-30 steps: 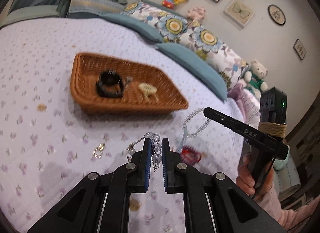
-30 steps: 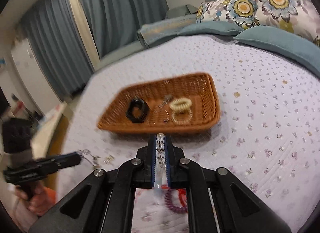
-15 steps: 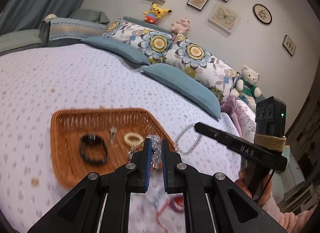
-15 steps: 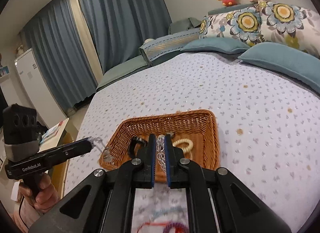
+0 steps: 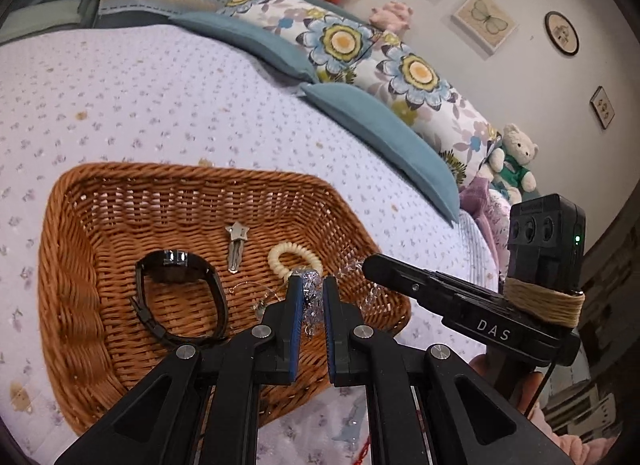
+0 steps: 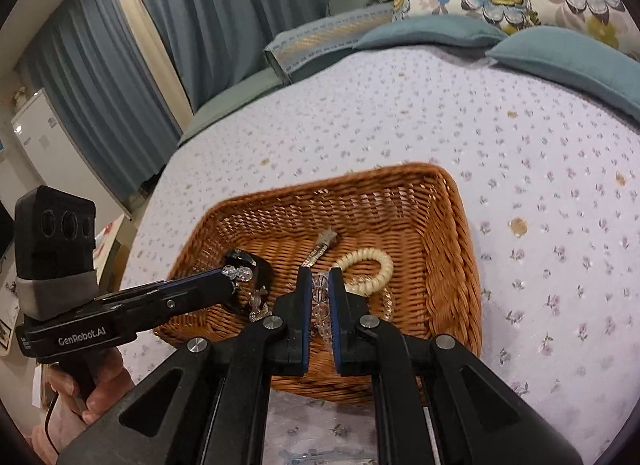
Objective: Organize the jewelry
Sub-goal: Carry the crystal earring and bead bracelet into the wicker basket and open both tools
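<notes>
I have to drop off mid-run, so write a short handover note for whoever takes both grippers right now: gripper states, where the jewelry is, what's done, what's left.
Left gripper: shut on a clear crystal piece, held over the wicker basket.
Right gripper: shut on a clear bead strand, also over the basket.
Already in the basket: black watch, star hair clip, cream spiral hair tie.
Left to do: release both held pieces into the basket. Then check the bedspread near you; something red shows at the lower edge of the left view, too cut off to identify.
</notes>
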A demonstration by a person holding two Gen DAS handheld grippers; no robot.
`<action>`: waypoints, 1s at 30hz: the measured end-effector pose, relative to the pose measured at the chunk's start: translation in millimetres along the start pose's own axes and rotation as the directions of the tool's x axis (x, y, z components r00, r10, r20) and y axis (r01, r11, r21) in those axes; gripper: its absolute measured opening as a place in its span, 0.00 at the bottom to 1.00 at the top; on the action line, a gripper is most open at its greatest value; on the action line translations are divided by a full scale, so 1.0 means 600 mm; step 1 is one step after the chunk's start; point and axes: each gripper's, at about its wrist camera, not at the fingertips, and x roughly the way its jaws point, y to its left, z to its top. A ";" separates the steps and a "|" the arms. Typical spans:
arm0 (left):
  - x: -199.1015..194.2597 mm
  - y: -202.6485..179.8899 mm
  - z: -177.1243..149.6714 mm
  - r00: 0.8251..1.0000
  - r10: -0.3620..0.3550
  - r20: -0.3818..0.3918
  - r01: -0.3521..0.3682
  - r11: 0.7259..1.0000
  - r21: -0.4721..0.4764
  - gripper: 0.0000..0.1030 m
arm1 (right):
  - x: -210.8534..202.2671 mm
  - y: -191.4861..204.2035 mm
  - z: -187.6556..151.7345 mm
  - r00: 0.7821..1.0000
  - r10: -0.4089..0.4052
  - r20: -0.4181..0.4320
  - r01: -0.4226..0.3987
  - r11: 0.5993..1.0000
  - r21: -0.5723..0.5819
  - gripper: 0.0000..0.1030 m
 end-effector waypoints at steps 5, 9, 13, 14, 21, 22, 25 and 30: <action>0.022 -0.001 -0.010 0.999 0.031 -0.031 -0.031 0.999 0.014 0.09 | 0.014 -0.023 -0.004 0.999 -0.028 -0.023 0.029 0.999 0.044 0.10; 0.026 0.006 -0.012 0.999 0.041 -0.032 -0.041 0.999 0.000 0.09 | 0.018 -0.034 -0.007 0.998 -0.057 -0.031 0.059 0.997 0.058 0.11; 0.020 0.012 -0.013 0.999 0.040 -0.024 -0.040 0.999 -0.016 0.40 | 0.018 -0.041 -0.008 0.997 -0.065 -0.042 0.068 0.995 0.071 0.13; 0.016 0.013 -0.013 0.999 0.038 -0.012 -0.038 0.999 -0.023 0.54 | 0.016 -0.043 -0.008 0.998 -0.055 -0.042 0.058 0.995 0.079 0.19; -0.023 -0.004 -0.003 0.998 0.018 0.053 -0.017 1.000 -0.015 0.57 | -0.017 -0.040 -0.005 0.998 -0.057 0.010 0.056 0.995 0.078 0.41; -0.029 -0.006 -0.002 0.998 0.013 0.061 -0.012 1.000 -0.016 0.57 | -0.022 -0.039 -0.004 0.998 -0.062 0.017 0.061 0.995 0.074 0.41; -0.048 -0.017 0.003 0.997 0.003 0.083 -0.002 1.000 -0.008 0.57 | -0.040 -0.030 -0.005 0.997 -0.072 0.036 0.069 0.996 0.059 0.41; -0.116 -0.048 0.006 0.987 -0.039 0.154 0.033 0.999 0.042 0.57 | -0.092 -0.008 -0.011 0.994 -0.075 0.075 0.074 0.997 0.017 0.41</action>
